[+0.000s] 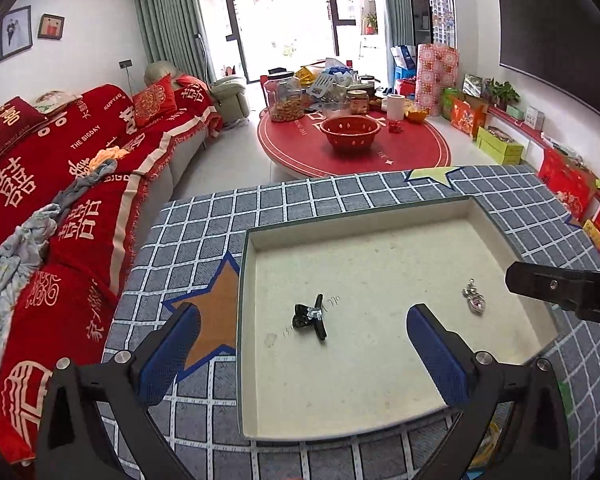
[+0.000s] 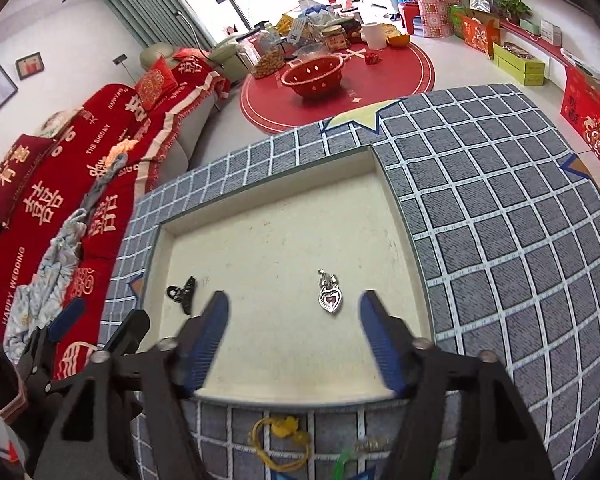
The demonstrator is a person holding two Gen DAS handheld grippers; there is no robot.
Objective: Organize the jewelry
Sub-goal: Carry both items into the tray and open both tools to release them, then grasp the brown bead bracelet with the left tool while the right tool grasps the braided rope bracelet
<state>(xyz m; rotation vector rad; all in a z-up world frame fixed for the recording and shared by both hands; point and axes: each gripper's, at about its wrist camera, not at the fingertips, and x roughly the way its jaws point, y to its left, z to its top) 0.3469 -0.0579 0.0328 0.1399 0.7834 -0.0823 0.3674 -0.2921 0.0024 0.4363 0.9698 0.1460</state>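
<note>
The heart pendant [image 2: 330, 295] is lying on the cream floor of the shallow tray [image 2: 396, 196], toward its right side, with its bail end pointing away from the cameras and the heart toward them, so its long axis is running roughly along the right tool's line of sight. The black hair clip [image 1: 310, 317] is resting in the same tray toward its left side, well apart from the pendant, its long arm lying diagonally.

The right tool [image 2: 294, 308] is hovering over the near part of the tray with its blue-padded fingers spread wide and nothing between them; the pendant is sitting almost squarely between the two fingertips, slightly nearer the right one. The left tool [image 1: 302, 328] is likewise gaping wide and gripping nothing, with the clip lying between its fingertips.

So each piece is lining up with its own side: the right hand looks nearer the pendant, the left nearer the clip.

The tray is sitting on the counter [image 2: 500, 220], covered in a grey checked cloth. A yellow cord bracelet [image 2: 278, 440] is lying on the cloth outside the tray's near edge, seemingly still waiting to be sorted.
</note>
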